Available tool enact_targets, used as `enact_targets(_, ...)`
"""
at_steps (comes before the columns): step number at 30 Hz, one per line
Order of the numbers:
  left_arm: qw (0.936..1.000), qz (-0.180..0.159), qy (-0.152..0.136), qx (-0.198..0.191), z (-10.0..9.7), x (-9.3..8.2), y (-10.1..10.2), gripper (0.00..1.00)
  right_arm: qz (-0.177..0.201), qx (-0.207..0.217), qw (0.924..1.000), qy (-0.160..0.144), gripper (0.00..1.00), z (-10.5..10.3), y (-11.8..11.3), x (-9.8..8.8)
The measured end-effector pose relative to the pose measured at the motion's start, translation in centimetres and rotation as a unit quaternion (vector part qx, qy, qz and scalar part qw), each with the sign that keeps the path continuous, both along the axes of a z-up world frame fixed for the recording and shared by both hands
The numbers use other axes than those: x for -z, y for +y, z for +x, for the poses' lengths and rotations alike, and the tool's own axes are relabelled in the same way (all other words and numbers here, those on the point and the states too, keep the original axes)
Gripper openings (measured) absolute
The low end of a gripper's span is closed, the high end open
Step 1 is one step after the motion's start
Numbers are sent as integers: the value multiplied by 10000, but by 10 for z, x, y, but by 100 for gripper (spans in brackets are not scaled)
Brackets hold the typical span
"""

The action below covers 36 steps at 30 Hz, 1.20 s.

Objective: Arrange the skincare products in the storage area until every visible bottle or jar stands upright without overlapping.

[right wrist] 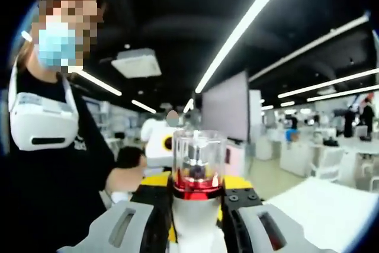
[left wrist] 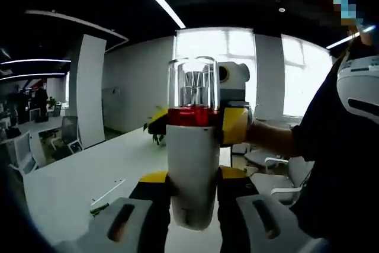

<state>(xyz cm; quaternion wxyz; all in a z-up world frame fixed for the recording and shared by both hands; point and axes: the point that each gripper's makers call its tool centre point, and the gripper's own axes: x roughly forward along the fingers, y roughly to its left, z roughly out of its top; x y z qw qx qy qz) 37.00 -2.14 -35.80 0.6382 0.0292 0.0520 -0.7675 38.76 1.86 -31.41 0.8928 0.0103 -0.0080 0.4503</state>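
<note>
A white bottle (left wrist: 192,170) with a red band and a clear cap is held upright in the air above a white table (left wrist: 77,182). My left gripper (left wrist: 194,192) is shut on its lower body. From the far side, my right gripper (left wrist: 195,125) reaches in, its yellow fingers (left wrist: 235,124) pressed on either side of the red band. In the right gripper view the same bottle (right wrist: 195,176) stands between the jaws of my right gripper (right wrist: 195,208), which is shut on it. The yellow parts of the left gripper (right wrist: 155,179) show just behind it.
A person in black (left wrist: 340,146) stands close on the right. A small green plant (left wrist: 156,132) sits on the table behind the bottle. Office chairs (left wrist: 278,173) stand beyond the table edge. A white tabletop (right wrist: 331,208) lies low on the right.
</note>
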Motion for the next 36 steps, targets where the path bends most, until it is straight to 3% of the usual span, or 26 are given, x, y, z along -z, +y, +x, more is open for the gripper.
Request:
enact_targets(3,9999,33,-70,-84,3,1,-1,29,-58,101,9999,-16,26,1,-2,0)
enact_targets(4,9999,61,-83,-115,3,1,-1,29,4,161,9998,124,25,2,-4,1)
enact_targets(12,9994,34,-299,-173,-2,-2,-4,30,-89,136,9998,-142,23,-7,-6,-2)
enact_targets(26,9993,53,-365,-110,-12,5,-6,30,-209,106,9990,-369,23,-17,-5,3)
enact_targets(32,9990,105,-348,-242,-11,11,-5,34,-372,45,9980,-506,23,-20,-2,11)
enact_targets(35,9994,-52,0,-334,-9,9,-2,39,-530,95,9974,-480,23,-18,-3,23)
enact_targets(36,9993,-15,-43,-372,-6,13,-1,40,-538,97,9976,-433,22,-17,-3,28)
